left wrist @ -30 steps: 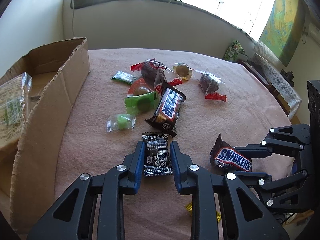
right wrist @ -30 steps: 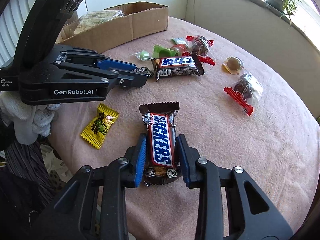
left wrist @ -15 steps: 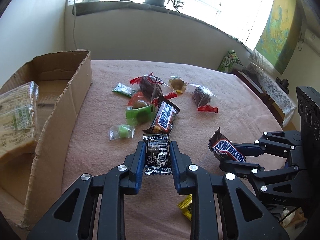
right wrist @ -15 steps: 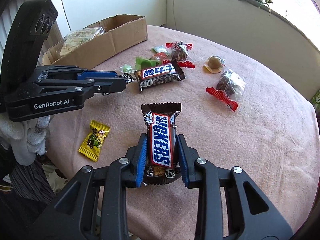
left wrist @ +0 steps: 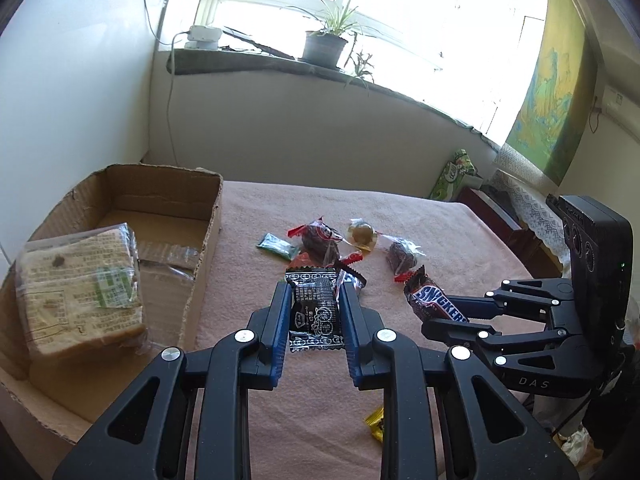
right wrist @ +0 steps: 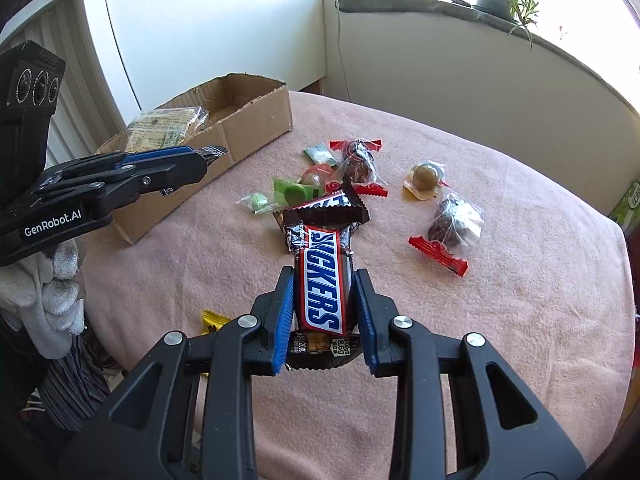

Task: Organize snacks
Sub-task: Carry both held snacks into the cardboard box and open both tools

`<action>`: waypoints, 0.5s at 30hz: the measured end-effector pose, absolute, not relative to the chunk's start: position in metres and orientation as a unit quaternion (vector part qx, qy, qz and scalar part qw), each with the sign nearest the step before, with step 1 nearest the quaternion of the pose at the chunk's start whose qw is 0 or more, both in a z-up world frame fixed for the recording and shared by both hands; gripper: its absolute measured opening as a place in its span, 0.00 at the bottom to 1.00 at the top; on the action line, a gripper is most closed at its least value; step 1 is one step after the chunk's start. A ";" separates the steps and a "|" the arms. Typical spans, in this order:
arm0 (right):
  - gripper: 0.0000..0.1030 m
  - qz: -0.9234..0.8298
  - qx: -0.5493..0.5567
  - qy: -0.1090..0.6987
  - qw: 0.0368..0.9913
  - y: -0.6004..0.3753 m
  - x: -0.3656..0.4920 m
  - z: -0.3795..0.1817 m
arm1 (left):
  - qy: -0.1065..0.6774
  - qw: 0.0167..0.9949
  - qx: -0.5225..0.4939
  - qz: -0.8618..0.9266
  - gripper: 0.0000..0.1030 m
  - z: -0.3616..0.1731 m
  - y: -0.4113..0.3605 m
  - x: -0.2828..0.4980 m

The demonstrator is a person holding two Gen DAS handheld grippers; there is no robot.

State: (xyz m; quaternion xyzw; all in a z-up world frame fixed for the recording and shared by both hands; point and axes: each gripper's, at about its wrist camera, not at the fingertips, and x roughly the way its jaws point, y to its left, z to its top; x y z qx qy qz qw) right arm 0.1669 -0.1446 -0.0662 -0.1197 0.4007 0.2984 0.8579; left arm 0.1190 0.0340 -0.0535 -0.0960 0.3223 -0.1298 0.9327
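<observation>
My left gripper (left wrist: 314,300) is shut on a black snack packet (left wrist: 316,312) and holds it above the pink table, just right of the cardboard box (left wrist: 208,240). My right gripper (right wrist: 323,292) is shut on a Snickers bar (right wrist: 322,280), lifted over the table; it also shows in the left wrist view (left wrist: 434,300). The left gripper appears in the right wrist view (right wrist: 200,160) near the box wall (right wrist: 256,128). A wrapped bread pack (left wrist: 76,288) lies in the box.
Loose snacks lie mid-table: a second Snickers (right wrist: 328,202), green candies (right wrist: 296,192), red-ended dark sweets (right wrist: 452,224), a gold ball sweet (right wrist: 424,178). A yellow candy (right wrist: 212,320) lies near the table's front edge. A wall and windowsill stand behind.
Both grippers have risen off the table with their snacks. The left gripper has moved closer to the box; the view now looks higher over the table.
</observation>
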 end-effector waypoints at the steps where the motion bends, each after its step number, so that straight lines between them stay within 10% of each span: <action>1: 0.29 0.301 -0.117 0.398 0.859 -0.142 0.169 -0.063 | 0.318 0.934 -0.099 -0.127 0.22 -0.050 0.038 0.119; 15: 0.29 0.341 -0.114 0.357 0.862 -0.060 0.207 -0.013 | 0.262 0.954 -0.141 -0.031 0.22 -0.011 0.124 0.140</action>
